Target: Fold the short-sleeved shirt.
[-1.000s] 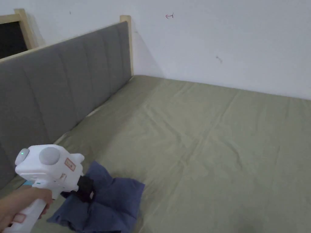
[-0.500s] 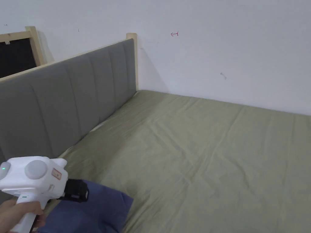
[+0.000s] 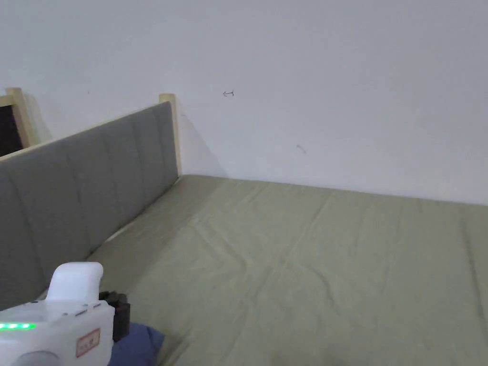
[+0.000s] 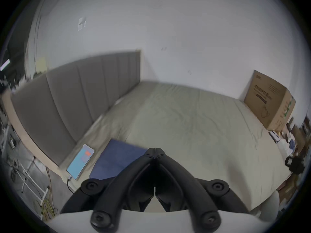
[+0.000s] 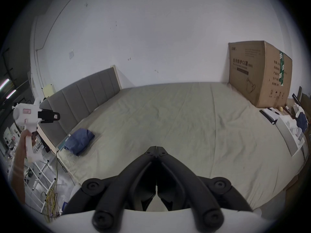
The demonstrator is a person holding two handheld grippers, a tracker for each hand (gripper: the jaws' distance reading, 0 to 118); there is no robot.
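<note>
My left gripper (image 4: 154,150) has its jaws pressed tip to tip with nothing between them, raised above the near corner of the bed (image 4: 193,119); from the right gripper view I see it (image 5: 57,116) held up in a hand (image 5: 28,135), clear of the sheet and in front of the headboard (image 5: 87,92). My right gripper (image 5: 156,148) is likewise closed on nothing, jaws meeting at the tips, poised over the bed's near edge. The shirt (image 5: 79,140), dark blue, lies bunched on the bed in the corner next to the headboard, well apart from both grippers; in the left gripper view a flatter part of it (image 4: 117,159) shows just beyond the jaw tips, and in the head view only a blue corner (image 3: 138,343) peeks out beside the gripper body (image 3: 62,329). A phone (image 4: 80,161) with a lit screen lies just beside the shirt, on the headboard side. A cardboard box (image 5: 259,73) stands on the far end of the bed against the wall (image 5: 159,34); it carries dark printed lines of characters and a green strip, which I leave unread. The gripper body bears a small red-framed sticker, too small to make out.
</note>
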